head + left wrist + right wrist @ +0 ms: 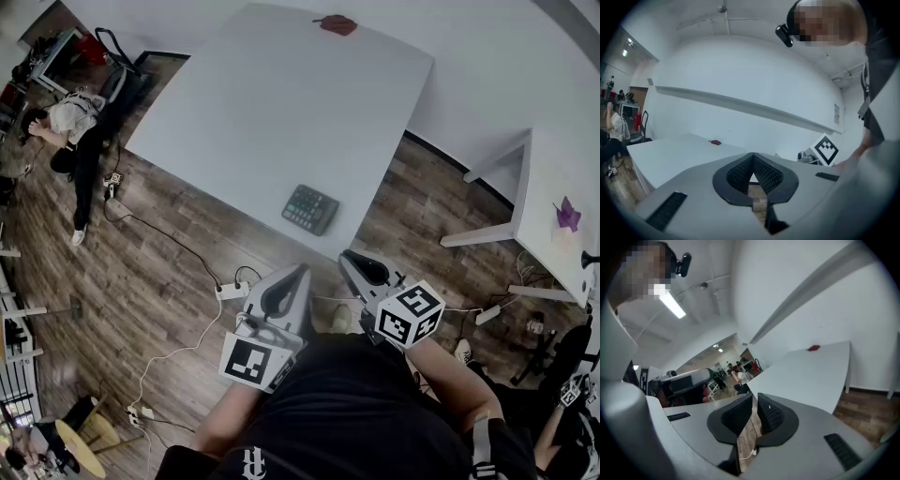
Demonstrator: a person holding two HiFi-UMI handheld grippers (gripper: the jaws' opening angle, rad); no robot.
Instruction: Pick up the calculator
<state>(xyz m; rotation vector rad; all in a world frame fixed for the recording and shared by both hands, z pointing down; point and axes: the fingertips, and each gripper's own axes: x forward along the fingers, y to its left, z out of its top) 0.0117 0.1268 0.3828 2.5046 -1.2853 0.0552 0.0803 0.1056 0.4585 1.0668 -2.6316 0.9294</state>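
Left hand-held gripper and right hand-held gripper: two, both closed with nothing between the jaws.
You face one large white surface, and your two hand-held grippers hang side by side over the wood floor, just short of its near edge. One dark calculator lies flat near that edge, apart from both. One small red object sits at the far edge.

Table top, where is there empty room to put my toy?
Nearly all of the white table is bare: the whole stretch between the calculator at its near edge and the red thing at its far edge. The floor near the power strip is cluttered.
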